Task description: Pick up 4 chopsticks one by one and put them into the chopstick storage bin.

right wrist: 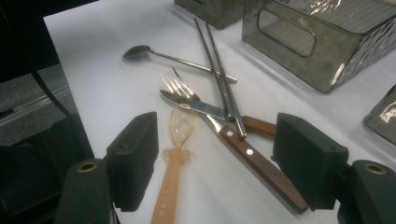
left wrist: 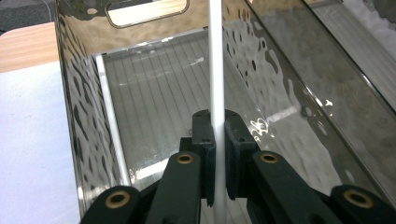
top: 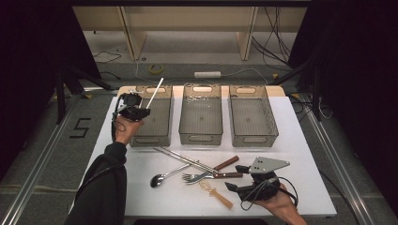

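Sorting was underway: my left gripper clamped a thin white chopstick over the left clear plastic bin, release judged next; my right gripper stood apart.

A big dark number 5 is marked on the grey floor, to the left of the surface. It can be read in the high view.

In the right gripper view, the handle of the see-through orange plastic spoon has small raised letters running along it. They look like "LOEN", but they are tiny and hard to be sure of.

No other words, numbers or signs can be read in these views.
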